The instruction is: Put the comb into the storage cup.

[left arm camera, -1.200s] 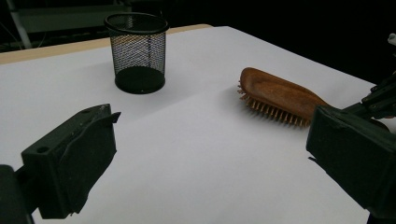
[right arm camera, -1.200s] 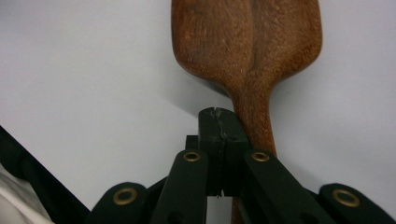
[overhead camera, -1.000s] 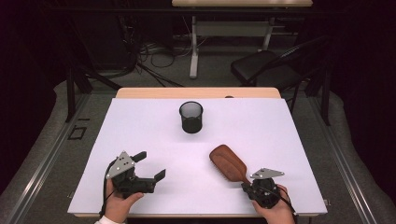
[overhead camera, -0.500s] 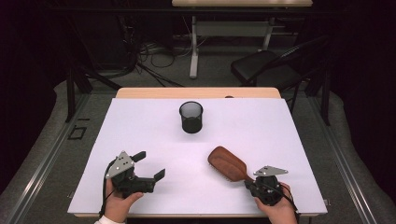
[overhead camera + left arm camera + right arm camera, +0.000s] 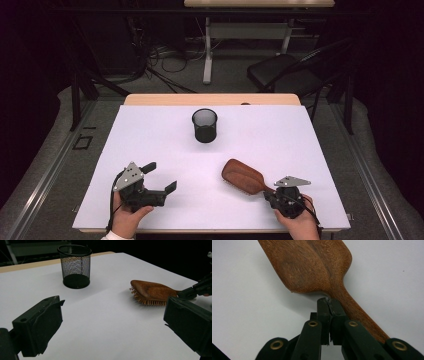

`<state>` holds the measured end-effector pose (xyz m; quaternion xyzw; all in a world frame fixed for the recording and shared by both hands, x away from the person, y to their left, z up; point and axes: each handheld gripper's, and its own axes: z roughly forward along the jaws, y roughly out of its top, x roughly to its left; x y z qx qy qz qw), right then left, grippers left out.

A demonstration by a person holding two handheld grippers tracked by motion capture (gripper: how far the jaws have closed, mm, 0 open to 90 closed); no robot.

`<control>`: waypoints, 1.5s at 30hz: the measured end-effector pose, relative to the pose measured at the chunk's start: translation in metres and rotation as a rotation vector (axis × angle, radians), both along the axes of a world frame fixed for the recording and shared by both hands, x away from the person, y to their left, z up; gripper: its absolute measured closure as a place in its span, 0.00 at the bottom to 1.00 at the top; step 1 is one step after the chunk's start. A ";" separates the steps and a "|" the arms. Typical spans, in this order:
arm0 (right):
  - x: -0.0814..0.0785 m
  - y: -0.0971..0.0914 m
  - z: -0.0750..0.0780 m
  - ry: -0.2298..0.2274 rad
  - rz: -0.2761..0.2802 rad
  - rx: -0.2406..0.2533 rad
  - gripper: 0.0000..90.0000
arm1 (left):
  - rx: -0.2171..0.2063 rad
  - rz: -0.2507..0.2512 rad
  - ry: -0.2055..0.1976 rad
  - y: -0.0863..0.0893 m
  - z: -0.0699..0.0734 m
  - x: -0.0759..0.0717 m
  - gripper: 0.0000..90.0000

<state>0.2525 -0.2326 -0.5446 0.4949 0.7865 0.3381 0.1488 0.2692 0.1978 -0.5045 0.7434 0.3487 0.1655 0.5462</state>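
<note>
The wooden hairbrush (image 5: pixel 312 265) lies beside the right tool (image 5: pixel 329 305), whose jaws are together.

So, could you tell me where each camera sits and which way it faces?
High view: above the person's side, facing forward and down on the table; both hands with left gripper and right gripper.
Left gripper view: between its open jaws, toward mesh cup and hairbrush.
Right gripper view: over its shut jaws.
All share the hairbrush.

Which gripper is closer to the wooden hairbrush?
The right gripper. Its shut jaws are right at the wooden hairbrush, by the handle. The left gripper sits open well off to the brush's left, with bare table between them.
</note>
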 end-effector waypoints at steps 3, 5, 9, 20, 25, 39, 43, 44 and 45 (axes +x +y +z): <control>0.000 0.001 0.000 0.002 0.005 0.000 0.98 | -0.003 0.000 0.004 0.000 0.000 0.000 0.02; 0.000 0.001 0.000 0.002 0.007 -0.001 0.97 | -0.004 0.001 0.004 0.000 -0.001 0.000 0.02; 0.000 0.001 0.000 0.001 0.005 0.003 0.97 | -0.005 0.000 0.003 0.000 -0.001 0.000 0.02; -0.007 0.002 0.009 -0.020 0.025 0.038 0.91 | -0.008 0.001 0.008 0.000 -0.001 0.000 0.02; -0.007 0.002 0.010 -0.034 0.028 0.042 0.89 | -0.007 0.004 0.008 0.000 -0.001 0.000 0.02; -0.009 0.002 0.014 -0.066 0.031 0.058 0.74 | -0.002 0.001 0.009 0.000 -0.001 0.001 0.02; -0.010 0.002 0.015 -0.074 0.035 0.071 0.68 | -0.005 0.001 0.010 0.000 -0.001 0.001 0.02; -0.010 0.003 0.015 -0.085 0.037 0.067 0.67 | -0.005 0.001 0.010 0.000 -0.001 0.001 0.02; -0.010 0.003 0.015 -0.091 0.040 0.066 0.66 | -0.005 0.000 0.010 0.000 -0.001 0.001 0.02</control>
